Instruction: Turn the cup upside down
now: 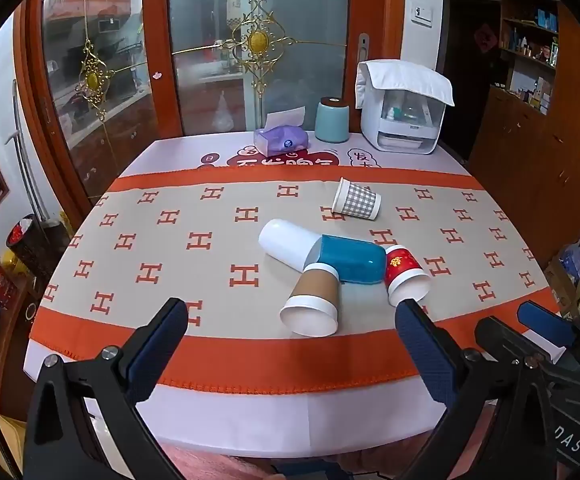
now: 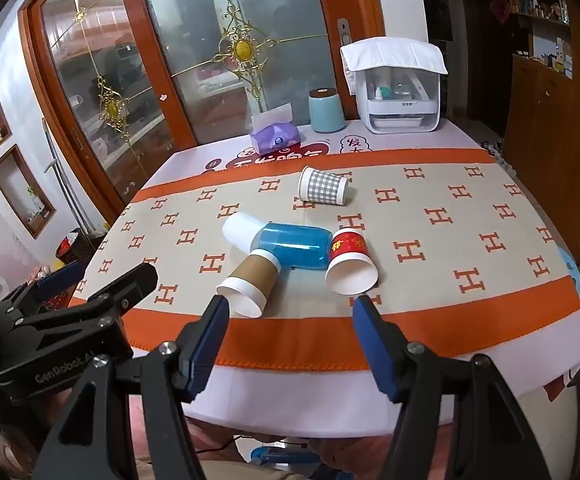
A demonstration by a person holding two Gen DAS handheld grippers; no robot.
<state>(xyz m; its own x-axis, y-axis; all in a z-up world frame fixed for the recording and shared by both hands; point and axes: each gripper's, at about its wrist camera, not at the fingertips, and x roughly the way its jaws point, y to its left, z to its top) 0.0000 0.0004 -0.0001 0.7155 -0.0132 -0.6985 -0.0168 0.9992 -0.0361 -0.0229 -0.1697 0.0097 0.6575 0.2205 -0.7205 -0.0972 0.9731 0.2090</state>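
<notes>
Five cups lie on their sides on the tabletop [image 1: 89, 360], which carries an orange-bordered cloth w/ an H pattern; none is upside down yet. A brown paper cup with white rim band [image 1: 313, 304] lies nearest, mouth toward the cameras, its base against a blue translucent plastic cup [image 1: 354, 258]. A white plastic cup [image 1: 285, 242] looks partly nested w/ the blue one or lying against it; can't tell which. A red paper cup with gold print [image 1: 404, 274] lies touching the blue cup's far end, mouth toward the near edge. A grey-checked paper cup [image 1: 356, 200] lies apart, further back.

Left gripper [image 1: 292, 330] and right gripper [image 2: 292, 318] both hover above the near edge, fingers spread wide, holding nothing. In the right wrist view the brown cup's mouth sits just beyond the left finger tip, the red cup just beyond the right one.

Handling, as judgement: the paper cups are prob. v. light, thin-walled, easy to crush, and free to roll on cloth. Best hold is across the body near the rolled rim, where the wall is stiffest, w/ light squeeze only. The plastic ones are likely stiffer but smoother, so may slip or skid off when pinched. Since brown, blue, white and red touch, lifting one could set its neighbours rolling; the checked cup is the cleanest pick.
</notes>
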